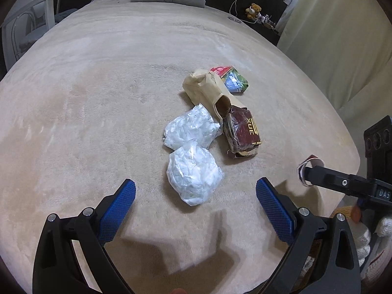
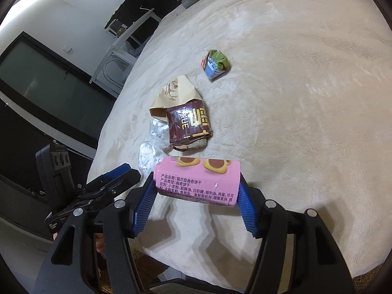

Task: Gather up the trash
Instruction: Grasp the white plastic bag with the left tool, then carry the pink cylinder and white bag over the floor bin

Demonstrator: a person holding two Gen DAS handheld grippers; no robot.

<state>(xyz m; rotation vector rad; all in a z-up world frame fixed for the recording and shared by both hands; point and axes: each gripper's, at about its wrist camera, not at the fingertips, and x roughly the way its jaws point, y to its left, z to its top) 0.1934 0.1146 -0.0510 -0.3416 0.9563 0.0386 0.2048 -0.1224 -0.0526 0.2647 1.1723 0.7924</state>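
Right gripper (image 2: 197,196) clamped on a pink biscuit box (image 2: 197,182), blue pads (image 2: 246,202) pressing both ends, box held crosswise above the beige blanket (image 2: 294,122). Just beyond the box: dark red carton (image 2: 187,125) lying on a tan paper bag (image 2: 175,95); farther ahead, apart from these, a crumpled green-and-red wrapper (image 2: 216,65). To the left of the carton, clear plastic bags, partly hidden.

Left gripper (image 1: 196,196) spread wide, holding nothing, hovering over the blanket. Directly ahead between its fingers (image 1: 117,210), a crumpled clear plastic bag (image 1: 194,174), touching a second plastic bag (image 1: 191,129) behind it.
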